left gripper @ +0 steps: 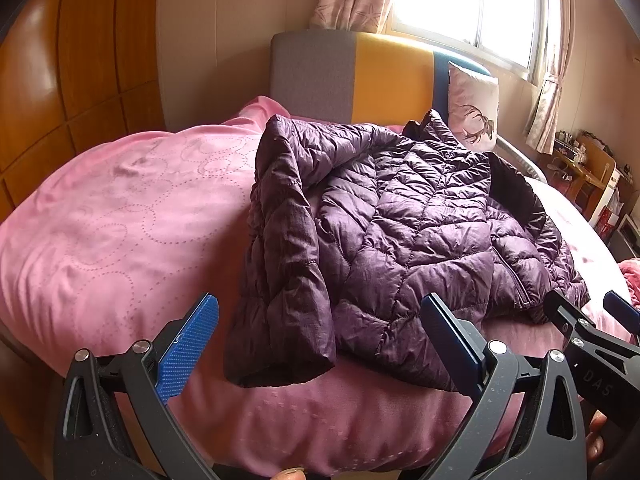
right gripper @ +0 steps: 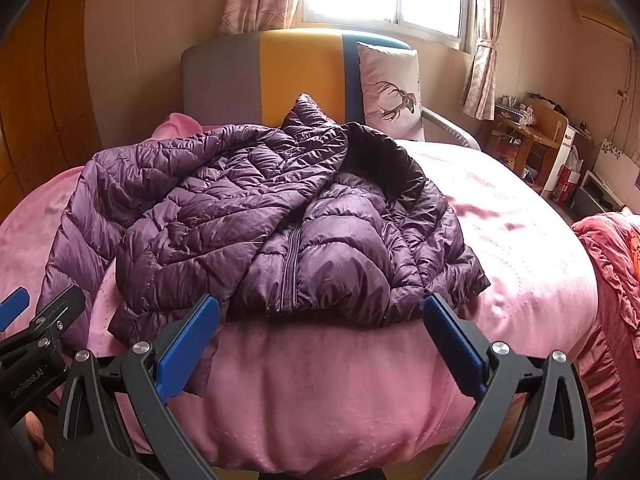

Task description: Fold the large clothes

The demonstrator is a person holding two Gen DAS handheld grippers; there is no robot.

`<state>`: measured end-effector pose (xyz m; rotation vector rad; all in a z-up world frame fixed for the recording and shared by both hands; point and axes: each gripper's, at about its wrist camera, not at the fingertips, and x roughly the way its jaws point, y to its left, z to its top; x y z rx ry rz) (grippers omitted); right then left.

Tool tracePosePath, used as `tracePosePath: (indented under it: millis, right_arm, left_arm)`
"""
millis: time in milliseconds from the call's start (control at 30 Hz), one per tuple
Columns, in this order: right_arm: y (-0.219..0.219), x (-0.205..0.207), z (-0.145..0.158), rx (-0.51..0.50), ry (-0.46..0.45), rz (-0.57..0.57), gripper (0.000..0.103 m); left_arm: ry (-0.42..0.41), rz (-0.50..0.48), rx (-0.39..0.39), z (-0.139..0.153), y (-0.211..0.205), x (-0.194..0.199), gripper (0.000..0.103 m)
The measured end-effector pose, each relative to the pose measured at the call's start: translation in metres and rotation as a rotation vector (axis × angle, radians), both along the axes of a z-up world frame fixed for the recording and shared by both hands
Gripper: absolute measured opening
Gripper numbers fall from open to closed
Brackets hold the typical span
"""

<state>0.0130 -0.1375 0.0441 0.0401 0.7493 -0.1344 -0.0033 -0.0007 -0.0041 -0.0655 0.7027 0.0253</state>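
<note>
A purple quilted puffer jacket (left gripper: 400, 232) lies front up on the pink bed (left gripper: 120, 220), collar toward the headboard, hem toward me. It also shows in the right wrist view (right gripper: 256, 220), its zipper partly open. My left gripper (left gripper: 320, 340) is open and empty, just short of the jacket's hem, by the end of its left sleeve (left gripper: 284, 288). My right gripper (right gripper: 320, 336) is open and empty, at the hem near the zipper bottom. The right gripper also appears in the left wrist view (left gripper: 588, 312), and the left gripper in the right wrist view (right gripper: 40, 308).
A grey, yellow and blue headboard (right gripper: 280, 76) stands behind the jacket with a deer-print pillow (right gripper: 392, 88) against it. A red blanket (right gripper: 612, 264) lies at the bed's right edge. Wooden wardrobe doors (left gripper: 60, 80) stand at left, a cluttered desk (right gripper: 532, 132) at right.
</note>
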Motion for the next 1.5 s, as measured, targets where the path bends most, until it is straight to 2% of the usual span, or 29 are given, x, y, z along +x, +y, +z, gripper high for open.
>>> tracePosePath:
  millis: [600,900,1067,1200,1233,1300,1333,1400,1467,1500]
  right_arm:
    - [-0.001,0.001,-0.003,0.011,0.012,0.004,0.101]
    - [-0.002,0.004,-0.012,0.059,0.042,0.035,0.101]
    - [-0.004,0.008,-0.021,0.189,0.079,0.116,0.101]
    - [-0.005,0.018,-0.038,0.384,0.167,0.211,0.1]
    - [-0.003,0.021,-0.042,0.41,0.183,0.227,0.095]
    - [0.003,0.028,-0.05,0.444,0.223,0.258,0.084]
    - [0.007,0.032,-0.055,0.457,0.241,0.266,0.078]
    - [0.013,0.043,-0.063,0.481,0.268,0.282,0.076]
    - [0.023,0.053,-0.072,0.487,0.297,0.303,0.067]
    - [0.028,0.057,-0.074,0.466,0.301,0.309,0.058]
  left_arm:
    - [0.009,-0.007,0.004,-0.001,0.0,0.002,0.1]
    - [0.022,-0.004,0.011,-0.005,0.0,0.006,0.1]
    - [0.034,-0.005,0.018,-0.01,0.002,0.01,0.1]
    - [0.055,-0.022,-0.009,-0.019,0.012,0.016,0.1]
    - [0.053,-0.042,-0.046,-0.02,0.018,0.016,0.1]
    - [0.065,-0.021,-0.102,-0.023,0.033,0.019,0.1]
    - [0.073,-0.008,-0.109,-0.024,0.038,0.02,0.1]
    - [0.084,0.004,-0.117,-0.026,0.045,0.022,0.1]
    - [0.091,0.0,-0.156,-0.027,0.053,0.024,0.1]
    - [0.09,-0.007,-0.181,-0.028,0.055,0.025,0.1]
